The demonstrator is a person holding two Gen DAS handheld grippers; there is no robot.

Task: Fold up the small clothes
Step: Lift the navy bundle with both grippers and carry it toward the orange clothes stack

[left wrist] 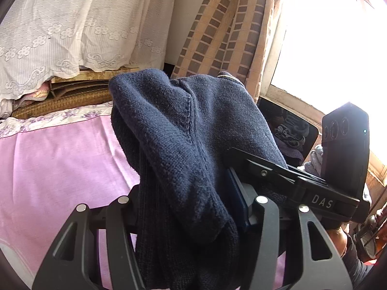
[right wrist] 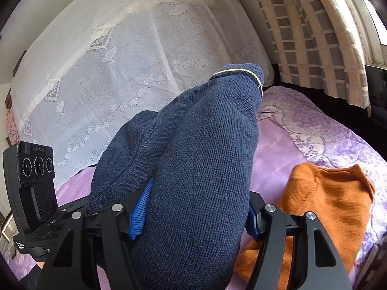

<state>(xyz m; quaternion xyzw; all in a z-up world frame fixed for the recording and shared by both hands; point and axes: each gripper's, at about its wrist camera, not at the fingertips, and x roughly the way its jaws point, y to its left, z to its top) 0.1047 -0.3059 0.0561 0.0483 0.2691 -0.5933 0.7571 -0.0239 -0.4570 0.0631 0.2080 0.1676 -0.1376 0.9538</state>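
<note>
The left tool (left wrist: pixel 191 220) is clamped on a navy knitted sweater (left wrist: pixel 183 145), which fills the centre of the left wrist view and bulges up from between the two black fingers toward the middle of the frame; a seam runs down its front face. At the right edge of this view the right tool's body (left wrist: pixel 314 193), marked "DAS", lies just beside the sweater, with a black camera module (left wrist: pixel 346 145) standing upright above it. The right tool (right wrist: pixel 193 217) likewise grips the navy knitted sweater (right wrist: pixel 193 169), with blue ribbed pads (right wrist: pixel 140 210) pressed against the fabric on both sides. In the right wrist view the sweater rises from the lower centre to the upper centre, where a ribbed edge with a thin yellow stripe (right wrist: pixel 239 71) forms its top. Both views place the sweater above a bed covered by a pink sheet (left wrist: pixel 60 164) with a purple floral border (right wrist: pixel 326 133). An orange garment (right wrist: pixel 326 207) lies on the sheet at the lower right of the right wrist view, partly behind the right finger. A white lace cloth (right wrist: pixel 121 60) drapes across the upper left of both views. A brown checked curtain (left wrist: pixel 225 29) hangs at the upper centre of the left wrist view, next to a bright window (left wrist: pixel 333 36).
</note>
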